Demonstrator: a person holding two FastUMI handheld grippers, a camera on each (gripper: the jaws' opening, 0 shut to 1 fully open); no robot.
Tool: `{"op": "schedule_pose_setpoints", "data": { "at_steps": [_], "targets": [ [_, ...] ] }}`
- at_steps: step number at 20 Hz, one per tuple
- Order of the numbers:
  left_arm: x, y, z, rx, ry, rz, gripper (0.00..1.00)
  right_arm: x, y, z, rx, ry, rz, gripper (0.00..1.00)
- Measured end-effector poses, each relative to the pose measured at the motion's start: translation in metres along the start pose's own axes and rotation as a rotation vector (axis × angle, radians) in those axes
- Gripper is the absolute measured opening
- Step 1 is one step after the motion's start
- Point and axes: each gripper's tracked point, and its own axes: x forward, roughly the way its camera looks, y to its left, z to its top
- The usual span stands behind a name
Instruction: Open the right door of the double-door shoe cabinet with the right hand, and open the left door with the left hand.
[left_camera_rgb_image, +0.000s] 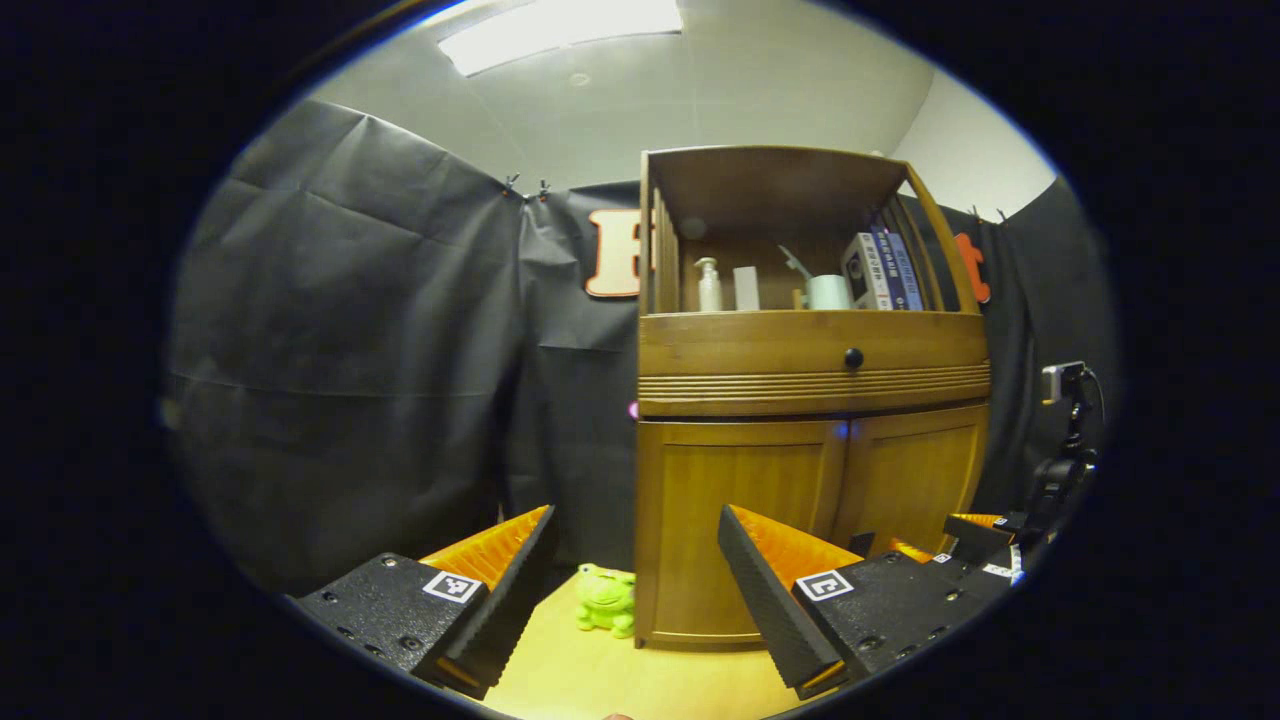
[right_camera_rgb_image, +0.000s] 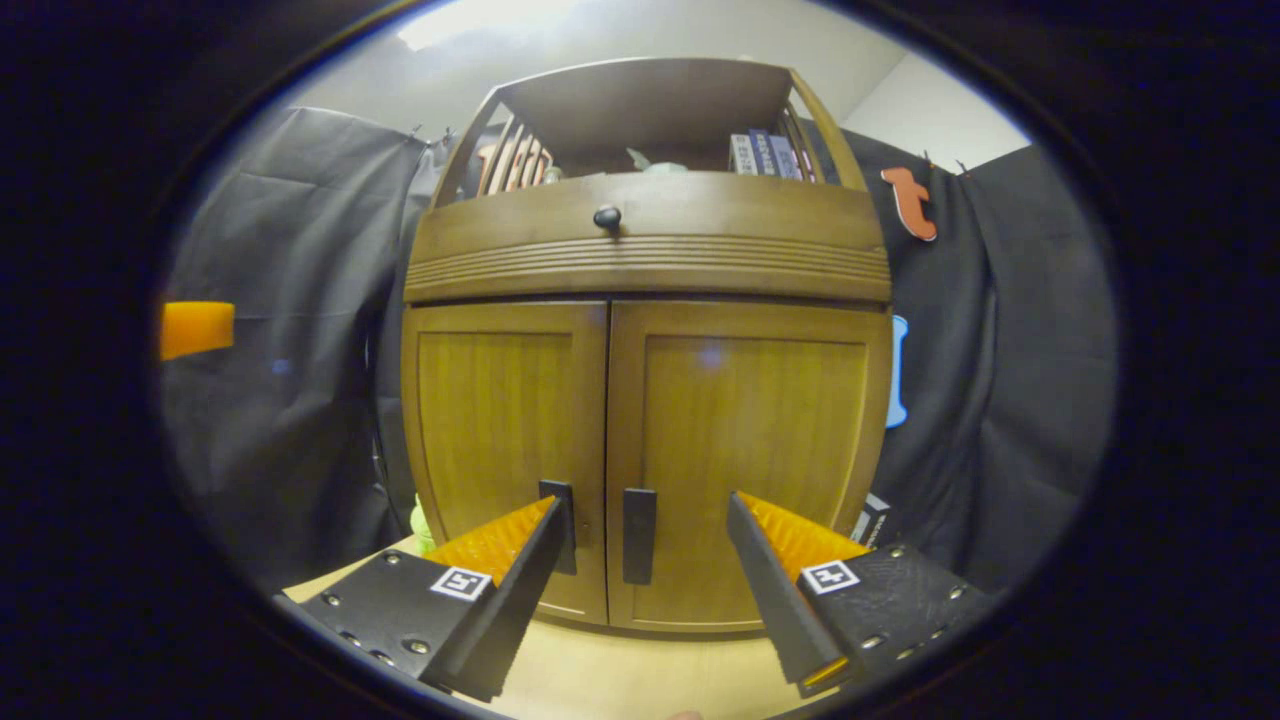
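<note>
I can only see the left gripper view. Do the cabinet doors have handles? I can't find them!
Observer: Yes. The right gripper view shows two dark upright bars low down, either side of the middle gap: the left handle and the right handle.
Operator: Is the right gripper grabbing one?
Observer: No. The right gripper is open. The right handle shows in the gap between its fingers, and neither finger touches it.
</note>
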Motion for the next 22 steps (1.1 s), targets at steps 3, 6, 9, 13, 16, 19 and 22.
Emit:
{"op": "schedule_pose_setpoints", "data": {
  "at_steps": [3, 6, 9, 13, 16, 19, 22],
  "targets": [
    [-0.003, 0.027, 0.002, 0.021, -0.003, 0.072, 0.96, 0.030, 0.008, -0.014, 0.002, 0.031, 0.002, 0.82],
    [-0.004, 0.044, 0.003, 0.039, -0.003, 0.130, 0.97, 0.057, 0.010, -0.030, -0.004, 0.071, -0.016, 0.82],
    [-0.004, 0.060, 0.001, 0.060, 0.003, 0.180, 0.97, 0.079, 0.009, -0.050, 0.007, 0.117, -0.029, 0.65],
    [-0.003, 0.077, -0.001, 0.079, 0.014, 0.241, 0.97, 0.094, 0.003, -0.063, 0.000, 0.155, -0.063, 0.67],
    [0.000, 0.081, -0.004, 0.071, 0.021, 0.258, 0.98, 0.110, 0.002, -0.077, 0.006, 0.184, -0.069, 0.40],
    [0.003, 0.081, -0.008, 0.061, 0.026, 0.254, 0.98, 0.106, -0.003, -0.084, 0.022, 0.190, -0.086, 0.40],
    [0.005, 0.078, -0.008, 0.051, 0.024, 0.242, 0.98, 0.110, -0.003, -0.075, -0.011, 0.189, -0.102, 0.31]
  ]
}}
